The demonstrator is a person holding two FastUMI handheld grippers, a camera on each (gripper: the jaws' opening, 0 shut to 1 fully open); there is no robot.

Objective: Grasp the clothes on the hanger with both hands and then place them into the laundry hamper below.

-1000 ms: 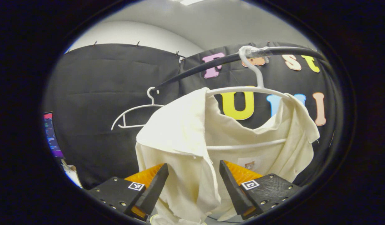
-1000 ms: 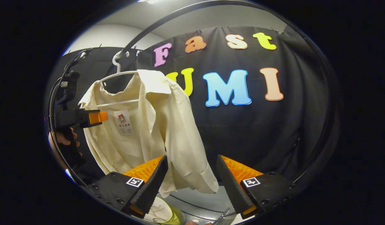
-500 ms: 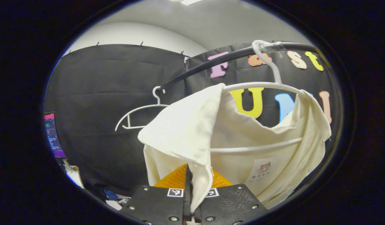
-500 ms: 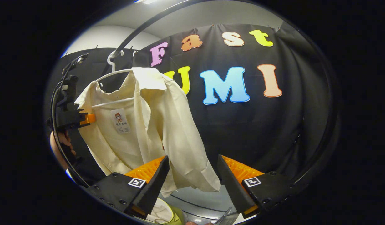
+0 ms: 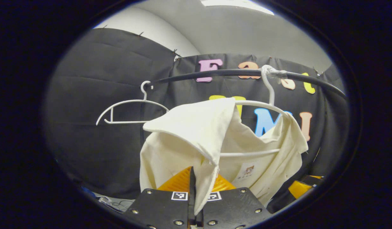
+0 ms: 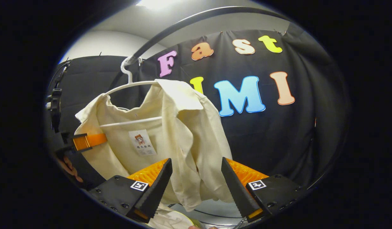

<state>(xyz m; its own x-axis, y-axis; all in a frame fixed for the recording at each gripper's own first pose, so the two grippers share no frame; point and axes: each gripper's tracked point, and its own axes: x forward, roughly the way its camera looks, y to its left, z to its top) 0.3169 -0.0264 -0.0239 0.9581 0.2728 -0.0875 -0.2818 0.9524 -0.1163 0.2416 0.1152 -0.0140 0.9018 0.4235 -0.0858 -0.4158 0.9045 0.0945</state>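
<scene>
Grasping step: the left gripper is clamped on the front edge of the cream shirt hanging on its white hanger, while the right gripper, fingers spread around the other side's hem, must next close.

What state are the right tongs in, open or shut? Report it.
Open. In the right gripper view the right tongs stand apart, with the cream shirt hanging between the fingers, not pinched.
</scene>
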